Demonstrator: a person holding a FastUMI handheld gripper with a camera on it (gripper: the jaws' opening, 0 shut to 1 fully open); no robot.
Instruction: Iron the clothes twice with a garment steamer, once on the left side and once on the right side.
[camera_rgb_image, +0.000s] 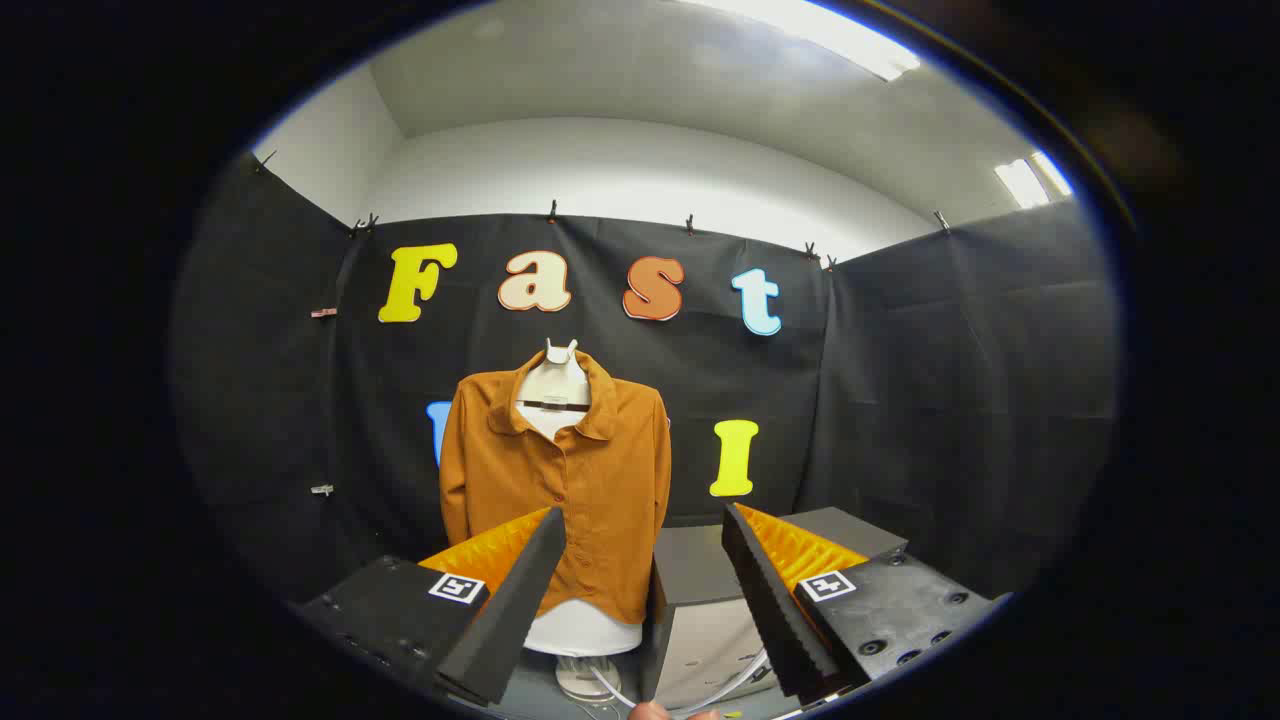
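Item: 1 brown button-up shirt (560, 480), hung on a white mannequin torso (556, 385) against the booth's black cloth wall, beyond the fingers. Gripper (645, 580): fingers spread wide, holding nothing. Grey box (700, 610) just right of the shirt's hem, with white tubing (730, 690) before it.

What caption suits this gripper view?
Open tongs face a brown shirt on a mannequin, a grey box beside it.
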